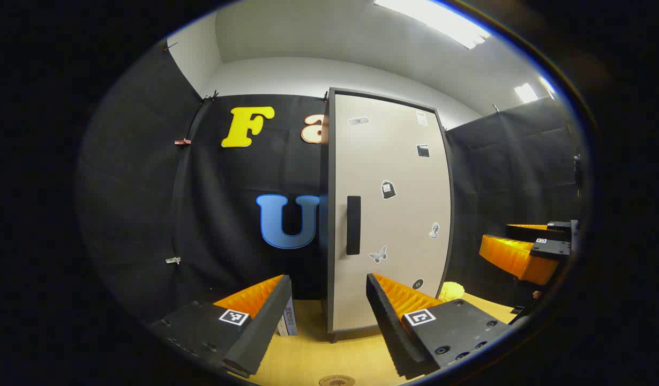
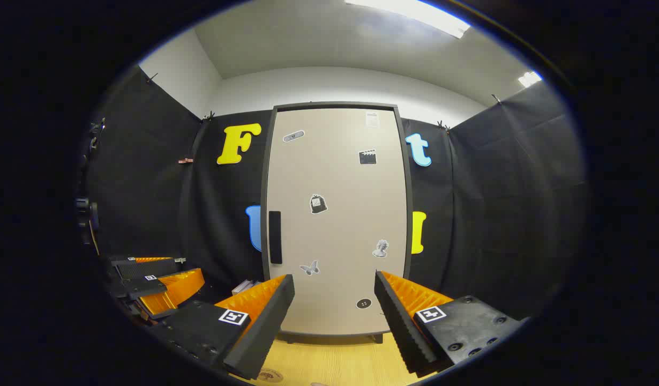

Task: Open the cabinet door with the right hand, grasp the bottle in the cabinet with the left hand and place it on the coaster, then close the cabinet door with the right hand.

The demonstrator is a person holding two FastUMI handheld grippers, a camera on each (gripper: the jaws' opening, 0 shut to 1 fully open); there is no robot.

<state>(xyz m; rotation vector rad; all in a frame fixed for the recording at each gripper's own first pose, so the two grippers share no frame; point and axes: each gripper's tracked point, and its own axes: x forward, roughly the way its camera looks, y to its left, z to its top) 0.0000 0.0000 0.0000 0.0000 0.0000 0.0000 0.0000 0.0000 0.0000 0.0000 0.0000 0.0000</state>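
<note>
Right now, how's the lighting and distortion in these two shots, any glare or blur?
Left gripper view: the ceiling light is blown out, and fisheye bows the cabinet door edges. Right gripper view: another bright ceiling strip, the door evenly lit and sharp, its handle crisp, little shadow.

one cabinet (image 2: 335, 220) standing with one door handle (image 2: 275, 237), seven stickers (image 2: 318, 203) showing on its door, two grippers (image 2: 334, 316) (image 2: 147, 279) showing, one coaster (image 1: 336, 380) lying on one table (image 1: 313, 354).
</note>
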